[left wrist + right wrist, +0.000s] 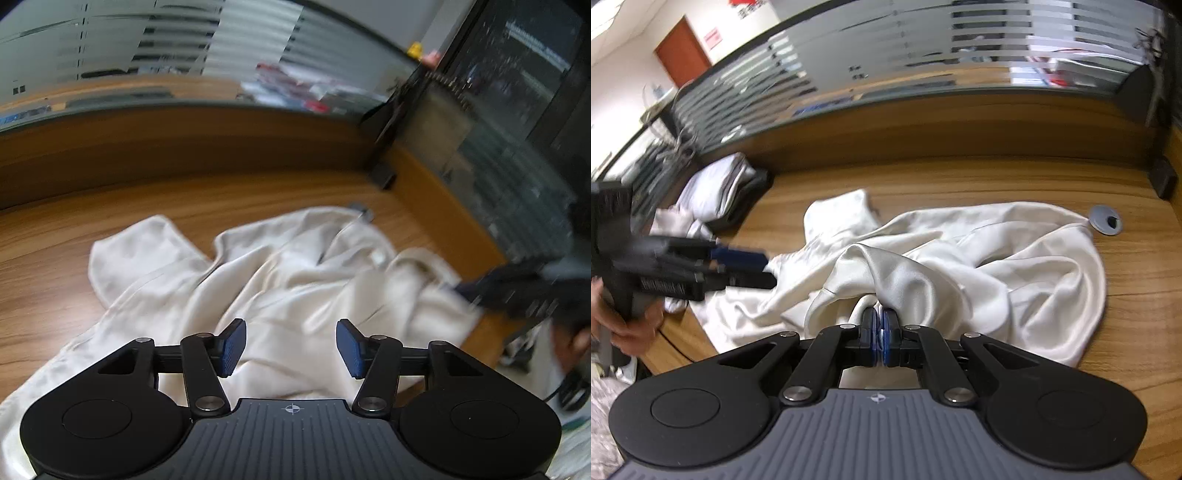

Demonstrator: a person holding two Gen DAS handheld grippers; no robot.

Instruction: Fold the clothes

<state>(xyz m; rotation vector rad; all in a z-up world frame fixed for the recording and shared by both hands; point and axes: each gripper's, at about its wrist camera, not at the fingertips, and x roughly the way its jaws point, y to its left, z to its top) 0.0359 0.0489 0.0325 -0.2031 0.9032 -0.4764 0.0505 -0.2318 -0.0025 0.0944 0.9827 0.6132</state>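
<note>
A crumpled cream-white satin garment (960, 266) lay spread across a wood-grain desk (997, 177), bunched in loose folds near the front edge and trailing out toward the far right, where one rounded hem touched a small grey round cable grommet (1105, 219) set in the desktop. The right gripper (878, 325), a black two-finger tool with blue pads, had its jaws pressed together on a raised ridge of the cloth, the fabric pulled up into a peak just beyond the fingertips. The left gripper (290, 341), of the same make, hung above the near part of the garment with its blue pads (232, 347) standing apart and nothing caught between them. Seen from the right-hand camera, that left tool appeared blurred at the left side of the desk, gripped by a person's bare hand (626, 321). A stack of folded white and grey clothes (716, 192) rested on a dark tray at the far left corner. A low wooden partition topped with frosted striped glass (923, 48) ran along the far side of the desk.
</note>
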